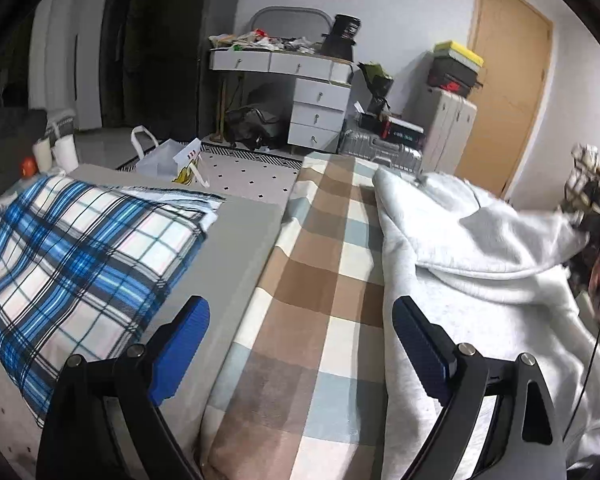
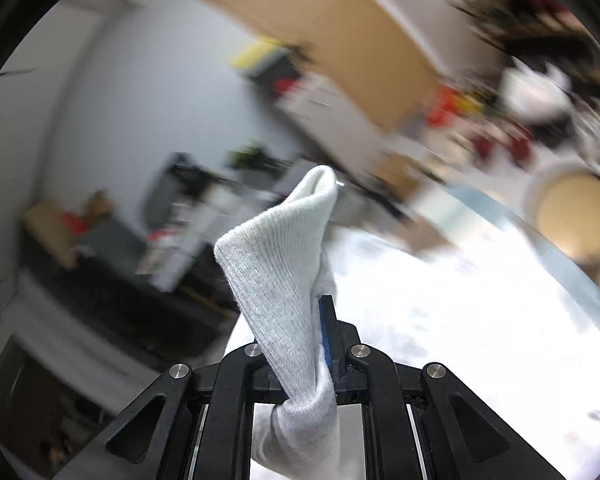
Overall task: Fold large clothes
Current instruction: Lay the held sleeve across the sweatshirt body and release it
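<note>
A white hooded sweatshirt (image 1: 480,264) lies on the checked bed cover (image 1: 320,280), at the right of the left wrist view. My left gripper (image 1: 300,332) is open and empty, low over the cover; its right finger (image 1: 420,344) is at the sweatshirt's left edge. My right gripper (image 2: 300,320) is shut on the sweatshirt's ribbed white cuff (image 2: 276,256), which stands up between the jaws. The rest of the sweatshirt (image 2: 460,300) shows blurred below it. The right wrist view is motion-blurred.
A blue plaid garment (image 1: 72,264) lies folded on a grey board (image 1: 236,240) left of the bed cover. Beyond stand a white dresser (image 1: 316,116), suitcases (image 1: 380,148), a bag (image 1: 164,160) on the floor and a wooden door (image 1: 508,84).
</note>
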`<state>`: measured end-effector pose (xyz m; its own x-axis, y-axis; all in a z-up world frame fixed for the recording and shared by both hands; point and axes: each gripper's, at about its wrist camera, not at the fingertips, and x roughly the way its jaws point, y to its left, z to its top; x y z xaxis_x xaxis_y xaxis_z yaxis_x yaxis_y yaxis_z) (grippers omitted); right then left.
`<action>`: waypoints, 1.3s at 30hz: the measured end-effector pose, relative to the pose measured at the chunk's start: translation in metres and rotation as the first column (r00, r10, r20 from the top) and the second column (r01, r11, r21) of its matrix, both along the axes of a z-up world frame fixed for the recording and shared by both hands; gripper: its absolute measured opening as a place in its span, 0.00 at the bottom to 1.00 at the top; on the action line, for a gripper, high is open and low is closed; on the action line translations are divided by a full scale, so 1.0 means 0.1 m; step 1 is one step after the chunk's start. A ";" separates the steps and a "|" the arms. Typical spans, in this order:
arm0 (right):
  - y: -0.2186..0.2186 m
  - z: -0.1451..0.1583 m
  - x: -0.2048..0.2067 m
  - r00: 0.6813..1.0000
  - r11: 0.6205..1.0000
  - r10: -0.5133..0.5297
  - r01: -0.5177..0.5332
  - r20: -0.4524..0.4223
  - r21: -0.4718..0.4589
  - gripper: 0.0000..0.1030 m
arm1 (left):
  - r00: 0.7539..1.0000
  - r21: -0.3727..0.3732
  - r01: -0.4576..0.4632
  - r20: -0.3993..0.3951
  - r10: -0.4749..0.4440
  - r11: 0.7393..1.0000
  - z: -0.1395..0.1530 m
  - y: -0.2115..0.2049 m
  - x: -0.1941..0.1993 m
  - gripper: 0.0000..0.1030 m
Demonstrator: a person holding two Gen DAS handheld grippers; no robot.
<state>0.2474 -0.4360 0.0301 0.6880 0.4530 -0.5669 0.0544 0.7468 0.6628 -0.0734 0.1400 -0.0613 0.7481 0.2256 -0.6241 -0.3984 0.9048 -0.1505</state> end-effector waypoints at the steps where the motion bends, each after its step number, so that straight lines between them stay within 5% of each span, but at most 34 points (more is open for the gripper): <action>1: -0.11 -0.16 0.00 1.000 1.000 -0.002 0.002 -0.030 -0.015 0.11 | 1.000 0.016 0.007 -0.011 -0.007 1.000 -0.01 -0.03 0.02 0.88; 6: -0.42 -0.74 -0.04 0.990 0.994 0.002 -0.017 -0.138 -0.110 0.11 | 0.995 0.074 0.073 -0.071 -0.068 0.995 -0.08 -0.17 0.18 0.88; 10: -0.45 -0.82 -0.14 0.974 0.971 0.055 -0.103 -0.218 -0.217 0.14 | 0.986 -0.002 0.137 -0.096 -0.137 0.991 -0.13 -0.19 0.27 0.88; 13: -0.37 -0.71 -0.24 0.966 0.913 0.133 -0.207 -0.223 -0.352 0.17 | 0.972 -0.093 0.184 -0.129 -0.195 0.979 -0.21 -0.18 0.31 0.88; 16: -0.37 -0.46 -0.49 0.965 0.855 0.173 -0.247 -0.199 -0.455 0.34 | 0.957 -0.153 0.233 -0.141 -0.254 0.960 -0.24 -0.19 0.29 0.88; 18: -0.43 -0.24 -0.81 0.973 0.799 0.175 -0.228 -0.147 -0.556 0.61 | 0.942 -0.188 0.271 -0.150 -0.301 0.944 -0.24 -0.23 0.24 0.88; 23: -0.66 0.01 -1.58 0.952 0.757 0.278 -0.299 -0.129 -0.581 0.77 | 0.914 -0.311 0.301 -0.176 -0.366 0.901 -0.28 -0.34 0.04 0.88; 29: -0.84 -0.14 -2.46 0.923 0.717 0.318 -0.384 -0.216 -0.582 0.77 | 0.865 -0.414 0.345 -0.208 -0.456 0.843 -0.45 -0.65 -0.34 0.88; 36: -1.26 -0.53 -2.92 0.905 0.807 0.306 -0.411 -0.295 -0.424 0.76 | 0.837 -0.464 0.312 -0.279 -0.471 0.829 -0.69 -0.94 -0.43 0.87; 37: -1.27 -0.55 -2.94 0.903 0.818 0.316 -0.414 -0.291 -0.399 0.73 | 0.838 -0.469 0.303 -0.284 -0.467 0.830 -0.70 -0.96 -0.40 0.87; 39: -1.27 -0.61 -3.02 0.891 0.831 0.354 -0.439 -0.284 -0.341 0.49 | 0.842 -0.499 0.295 -0.268 -0.469 0.815 -0.72 -0.95 -0.34 0.88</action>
<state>-0.0542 -0.5628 -0.0306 0.3487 0.3771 -0.8580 -0.2028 0.9241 0.3238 -0.1076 0.0446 -0.1331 0.4140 -0.3799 -0.8272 -0.1361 0.8727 -0.4689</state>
